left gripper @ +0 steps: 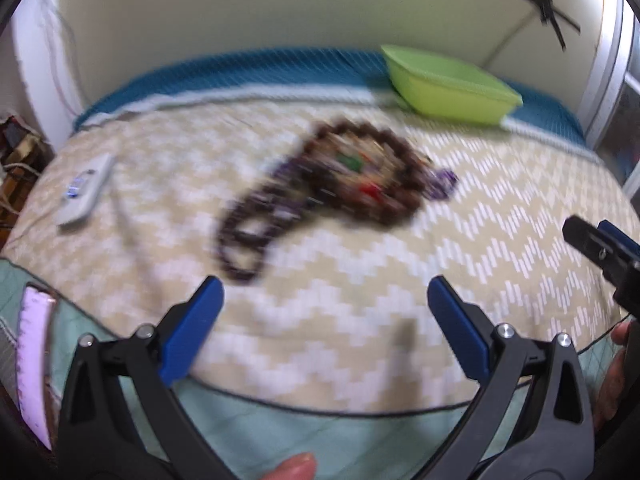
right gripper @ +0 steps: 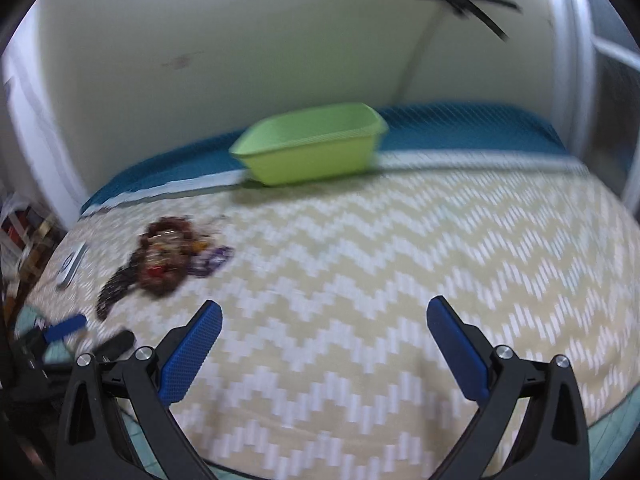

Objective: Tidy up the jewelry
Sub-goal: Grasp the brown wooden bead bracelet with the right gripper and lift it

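We hold the left tool [left gripper: 324, 320] and right tool [right gripper: 324, 340] spread wide, their blue textured pads gripping nothing. The jewelry [left gripper: 332, 184], a blurred tangle of dark brown beaded strands with purple, red and green pieces, lies on the woven zigzag mat [left gripper: 480, 240]. A smooth green rectangular plastic tub [right gripper: 316, 156] sits at the mat's far edge, well apart from the jewelry.

Jewelry pile [left gripper: 336, 176] lies mid-bed on the blanket [left gripper: 360, 280]. Tub [left gripper: 448, 84] sits behind it, to the right, at the bed's far edge by the wall. Remote [left gripper: 84, 190] lies left of the pile. Left tool [left gripper: 326, 320] is in front of the pile, right tool [right gripper: 324, 340] further right.
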A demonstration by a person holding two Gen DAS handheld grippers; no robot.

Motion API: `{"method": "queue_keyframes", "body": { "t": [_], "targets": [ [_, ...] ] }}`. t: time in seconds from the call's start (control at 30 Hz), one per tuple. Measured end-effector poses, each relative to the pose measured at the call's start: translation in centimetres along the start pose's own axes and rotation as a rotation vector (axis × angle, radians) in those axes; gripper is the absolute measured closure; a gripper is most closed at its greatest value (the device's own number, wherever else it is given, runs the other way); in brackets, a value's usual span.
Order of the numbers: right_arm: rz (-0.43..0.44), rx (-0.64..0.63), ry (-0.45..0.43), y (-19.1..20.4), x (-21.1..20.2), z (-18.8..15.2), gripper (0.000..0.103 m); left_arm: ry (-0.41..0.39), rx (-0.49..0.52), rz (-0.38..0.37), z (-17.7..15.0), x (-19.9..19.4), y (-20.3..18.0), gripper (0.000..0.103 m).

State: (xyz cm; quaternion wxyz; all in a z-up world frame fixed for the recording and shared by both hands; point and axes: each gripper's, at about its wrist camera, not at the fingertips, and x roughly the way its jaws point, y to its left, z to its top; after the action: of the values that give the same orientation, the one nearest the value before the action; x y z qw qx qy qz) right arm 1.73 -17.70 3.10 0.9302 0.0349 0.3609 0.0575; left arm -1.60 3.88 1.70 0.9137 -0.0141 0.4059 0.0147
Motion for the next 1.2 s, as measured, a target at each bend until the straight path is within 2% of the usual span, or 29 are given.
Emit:
{"method": "queue_keyframes", "body": {
  "t": [0.07,0.13,0.23,0.27,0.3,0.33,0.37,0.4,0.43,0.47,0.5,0.53,0.57,0.6,0.63,0.7,0.8,0.87,0.97,1.0,1.03,1.2],
  "targets": [
    [0.041,-0.073,-0.026,1.8,0.0,0.5,0.017,-0.03,-0.011,0.007,-0.4,-0.9,1.9,0.005],
    [0.069,-0.115,-0.042,3.2,0.3,0.8,0.017,0.007,-0.03,-0.024,-0.6,-1.0,4.0,0.005],
    [0.114,-0.156,-0.045,4.7,0.9,1.4,0.017,0.033,-0.071,-0.096,-0.9,-1.3,6.4,0.005],
    [0.138,-0.16,-0.039,5.1,1.2,1.6,0.017,0.026,-0.087,-0.121,-0.9,-1.6,7.0,0.005],
    [0.158,-0.161,-0.033,5.4,1.5,1.8,0.019,0.002,-0.107,-0.179,-0.7,-2.2,7.8,0.006],
    [0.182,-0.162,-0.027,5.7,1.7,2.0,0.021,-0.017,-0.114,-0.217,-0.2,-2.5,7.8,0.011],
    [0.211,-0.17,-0.016,6.0,2.1,2.6,0.026,-0.046,-0.12,-0.269,0.4,-2.9,8.2,0.011],
    [0.246,-0.183,-0.007,6.2,2.5,3.2,0.041,-0.076,-0.125,-0.324,1.5,-3.2,8.7,0.011],
    [0.273,-0.19,0.003,6.3,2.7,3.7,0.054,-0.075,-0.118,-0.342,2.7,-3.0,8.7,0.014],
    [0.305,-0.19,0.019,6.4,3.2,4.4,0.059,-0.063,-0.093,-0.349,4.2,-2.5,8.2,0.022],
    [0.32,-0.185,0.028,6.5,3.8,5.1,0.067,-0.042,-0.032,-0.343,5.6,-1.8,7.4,0.025],
    [0.341,-0.183,0.046,6.7,4.6,5.9,0.077,-0.031,0.036,-0.32,6.7,-1.0,6.6,0.033],
    [0.361,-0.184,0.063,6.8,5.2,6.2,0.082,-0.023,0.097,-0.301,7.6,-0.3,5.7,0.042],
    [0.379,-0.183,0.092,7.0,6.2,6.7,0.089,0.015,0.16,-0.313,8.6,1.1,4.6,0.046],
    [0.386,-0.178,0.11,6.9,6.8,6.9,0.091,0.051,0.182,-0.335,9.3,2.1,4.0,0.052],
    [0.418,-0.166,0.155,7.0,8.4,7.5,0.091,0.104,0.199,-0.378,10.5,4.2,3.1,0.054],
    [0.442,-0.193,0.189,7.7,9.9,7.8,0.091,0.144,0.262,-0.359,11.1,6.8,1.7,0.062],
    [0.445,-0.224,0.212,8.6,11.0,7.7,0.091,0.169,0.278,-0.352,11.0,7.9,1.4,0.079],
    [0.427,-0.272,0.26,9.6,12.6,6.9,0.092,0.176,0.272,-0.336,11.1,8.6,1.7,0.092],
    [0.424,-0.281,0.256,9.7,12.7,6.7,0.103,0.171,0.264,-0.339,11.3,8.3,1.9,0.096],
    [0.424,-0.286,0.239,9.6,12.3,6.6,0.103,0.161,0.262,-0.345,11.4,7.8,2.0,0.103],
    [0.494,-0.215,0.089,7.1,6.3,8.6,0.103,0.079,0.256,-0.413,12.8,2.6,1.8,0.103]
  ]
}}
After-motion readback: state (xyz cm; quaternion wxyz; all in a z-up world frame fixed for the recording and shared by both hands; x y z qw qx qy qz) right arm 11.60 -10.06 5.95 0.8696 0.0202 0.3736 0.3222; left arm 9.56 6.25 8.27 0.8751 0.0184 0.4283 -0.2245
